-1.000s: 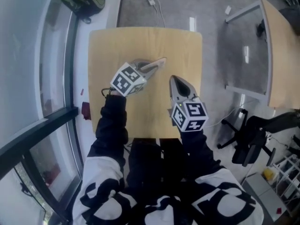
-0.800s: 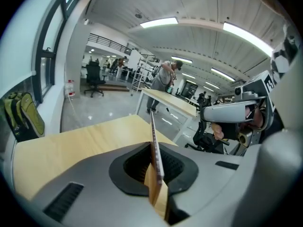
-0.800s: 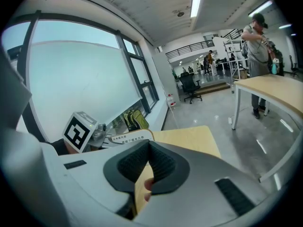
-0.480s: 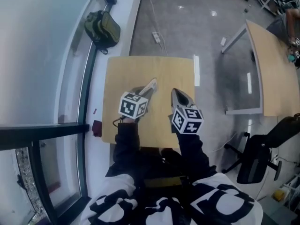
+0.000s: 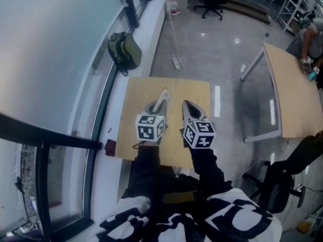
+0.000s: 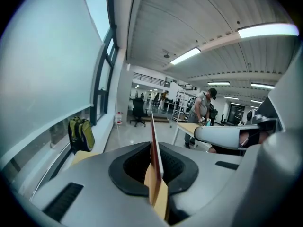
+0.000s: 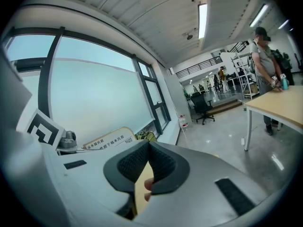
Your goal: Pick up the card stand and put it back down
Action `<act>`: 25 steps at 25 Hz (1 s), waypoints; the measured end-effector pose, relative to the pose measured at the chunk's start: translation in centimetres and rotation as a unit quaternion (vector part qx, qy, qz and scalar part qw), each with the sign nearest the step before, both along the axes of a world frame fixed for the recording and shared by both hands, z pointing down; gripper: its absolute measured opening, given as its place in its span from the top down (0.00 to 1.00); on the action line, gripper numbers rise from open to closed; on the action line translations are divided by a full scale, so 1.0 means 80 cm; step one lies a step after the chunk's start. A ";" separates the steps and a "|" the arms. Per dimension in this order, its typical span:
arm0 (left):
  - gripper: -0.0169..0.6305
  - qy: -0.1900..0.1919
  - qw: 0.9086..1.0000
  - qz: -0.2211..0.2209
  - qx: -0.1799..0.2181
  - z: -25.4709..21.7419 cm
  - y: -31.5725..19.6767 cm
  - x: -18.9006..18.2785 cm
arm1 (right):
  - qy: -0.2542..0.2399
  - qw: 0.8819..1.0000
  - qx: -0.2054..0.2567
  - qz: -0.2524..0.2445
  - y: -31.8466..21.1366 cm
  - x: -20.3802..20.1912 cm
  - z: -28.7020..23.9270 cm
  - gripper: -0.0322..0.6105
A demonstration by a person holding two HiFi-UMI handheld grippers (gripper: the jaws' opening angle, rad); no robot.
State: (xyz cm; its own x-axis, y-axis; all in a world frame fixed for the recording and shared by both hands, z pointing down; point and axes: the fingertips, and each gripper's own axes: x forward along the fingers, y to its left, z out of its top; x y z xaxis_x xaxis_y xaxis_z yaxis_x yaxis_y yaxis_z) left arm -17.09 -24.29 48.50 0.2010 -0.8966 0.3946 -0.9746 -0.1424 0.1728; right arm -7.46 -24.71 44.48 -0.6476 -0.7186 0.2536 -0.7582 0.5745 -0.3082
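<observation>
The card stand (image 5: pixel 163 96) is a thin pale card, held over the small wooden table (image 5: pixel 135 101) by my left gripper (image 5: pixel 155 106), which is shut on it. In the left gripper view the card stand (image 6: pixel 153 129) stands edge-on between the dark pads (image 6: pixel 130 167) and rises past them. My right gripper (image 5: pixel 185 104) hangs just to its right, shut with nothing held. From the right gripper view the closed jaws of my right gripper (image 7: pixel 149 144) point past the printed face of the card stand (image 7: pixel 107 139) at the left.
A green backpack (image 5: pixel 124 51) lies on the floor by the window wall at the left. A second wooden table (image 5: pixel 295 105) stands at the right with a person (image 5: pixel 309 30) at it. A black office chair (image 5: pixel 276 185) is at the lower right. A power strip (image 5: pixel 176 63) lies beyond the table.
The left gripper has swung the card stand from pointing right to pointing forward and come closer to the right gripper. The view has pulled back, so the table looks smaller.
</observation>
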 end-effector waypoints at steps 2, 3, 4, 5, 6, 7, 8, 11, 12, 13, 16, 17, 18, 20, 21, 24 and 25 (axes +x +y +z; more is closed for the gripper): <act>0.94 -0.007 0.999 -0.020 0.024 -0.019 0.004 -0.004 | -0.003 1.000 0.013 -0.002 0.003 -0.001 -0.013 0.92; 0.94 -0.011 0.999 -0.028 0.036 -0.028 0.007 -0.005 | -0.005 1.000 0.019 -0.003 0.004 0.000 -0.019 0.92; 0.94 -0.016 0.998 -0.037 0.051 -0.037 0.011 -0.006 | -0.005 1.000 0.024 -0.004 0.006 0.000 -0.023 0.92; 0.94 -0.020 0.996 -0.045 0.069 -0.047 0.015 -0.006 | -0.006 1.000 0.030 -0.005 0.008 0.001 -0.028 0.92; 0.94 -0.026 0.994 -0.053 0.088 -0.058 0.018 -0.005 | -0.006 0.999 0.035 -0.006 0.010 0.002 -0.032 0.92; 0.94 -0.032 0.992 -0.059 0.106 -0.069 0.022 -0.004 | -0.005 0.999 0.042 -0.007 0.011 0.002 -0.036 0.92; 0.94 -0.038 0.990 -0.061 0.122 -0.078 0.026 -0.001 | -0.004 0.999 0.048 -0.009 0.013 0.003 -0.041 0.92; 0.94 -0.057 0.984 -0.052 0.157 -0.101 0.037 0.011 | 0.000 0.998 0.069 -0.013 0.019 0.006 -0.053 0.92; 0.94 -0.063 0.983 -0.049 0.167 -0.108 0.040 0.016 | 0.001 0.997 0.075 -0.014 0.021 0.008 -0.057 0.92; 0.94 -0.067 0.981 -0.048 0.176 -0.115 0.044 0.020 | 0.001 0.997 0.079 -0.016 0.024 0.010 -0.060 0.92; 0.94 -0.077 0.976 -0.055 0.197 -0.132 0.052 0.028 | 0.000 0.995 0.094 -0.020 0.031 0.014 -0.072 0.92; 0.94 -0.082 0.974 -0.063 0.203 -0.136 0.054 0.027 | -0.001 0.995 0.098 -0.022 0.033 0.015 -0.076 0.92; 0.94 -0.086 0.971 -0.072 0.210 -0.140 0.056 0.026 | -0.002 0.994 0.103 -0.024 0.035 0.015 -0.080 0.92; 0.94 -0.086 0.967 -0.087 0.222 -0.148 0.061 0.023 | -0.003 0.994 0.110 -0.027 0.038 0.015 -0.085 0.92; 0.94 -0.084 0.966 -0.092 0.226 -0.151 0.062 0.022 | -0.003 0.993 0.112 -0.028 0.039 0.016 -0.088 0.92; 0.94 -0.085 0.964 -0.097 0.232 -0.157 0.065 0.024 | -0.007 0.993 0.118 -0.030 0.039 0.019 -0.094 0.92; 0.94 -0.087 0.964 -0.097 0.234 -0.158 0.066 0.025 | -0.009 0.992 0.120 -0.030 0.038 0.019 -0.095 0.92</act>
State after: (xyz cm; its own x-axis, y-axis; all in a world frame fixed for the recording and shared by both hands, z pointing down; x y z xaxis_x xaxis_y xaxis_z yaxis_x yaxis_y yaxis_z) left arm -15.09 -19.03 35.86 -0.0205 -0.9986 -0.0486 -0.9991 0.0222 -0.0351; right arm -5.91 -21.67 36.85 -0.6936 -0.7171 0.0686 -0.7164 0.6766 -0.1705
